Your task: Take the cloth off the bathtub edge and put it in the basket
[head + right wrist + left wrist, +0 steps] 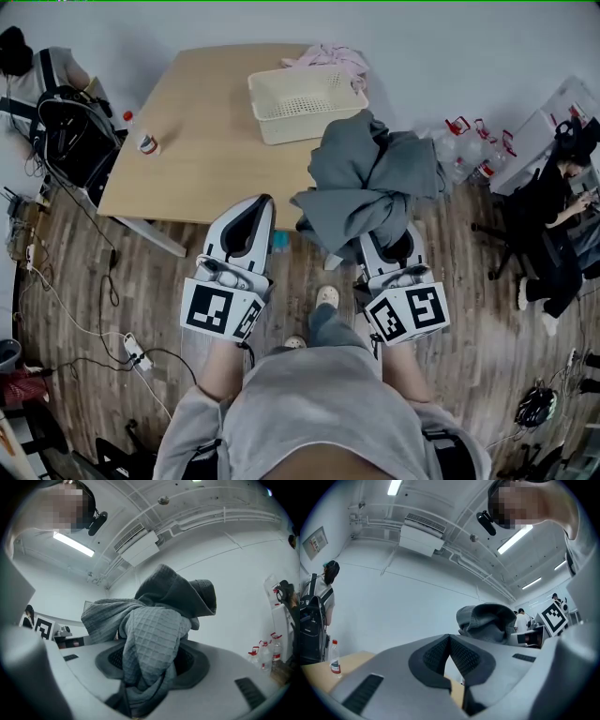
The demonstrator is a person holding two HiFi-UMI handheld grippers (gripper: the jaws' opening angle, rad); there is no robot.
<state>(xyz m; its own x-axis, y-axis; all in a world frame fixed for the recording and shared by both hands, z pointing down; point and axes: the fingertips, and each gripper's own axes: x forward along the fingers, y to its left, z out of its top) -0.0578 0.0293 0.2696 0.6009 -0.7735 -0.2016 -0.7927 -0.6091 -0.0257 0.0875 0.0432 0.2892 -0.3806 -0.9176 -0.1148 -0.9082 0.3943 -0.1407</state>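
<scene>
Your right gripper [151, 665] has its fingers [108, 659] clamped on the grey waffle-weave cloth [370, 192]. A thick fold fills the gap between the pads, and the rest is heaped over the gripper's nose, above the near edge of the light wooden bench [187, 141]. Your left gripper [450, 643] is empty, its fingers [435, 656] brought together tip to tip. The cream perforated plastic basket [305, 125] stands at the far side of the bench, beyond the cloth. Expect the cloth to be light, soft and floppy, with no shape of its own, so loose folds will likely trail and may catch the basket rim. The hold on a bunched fold looks sound. Carry it high over the rim, and use the left gripper to gather any dangling corner.
</scene>
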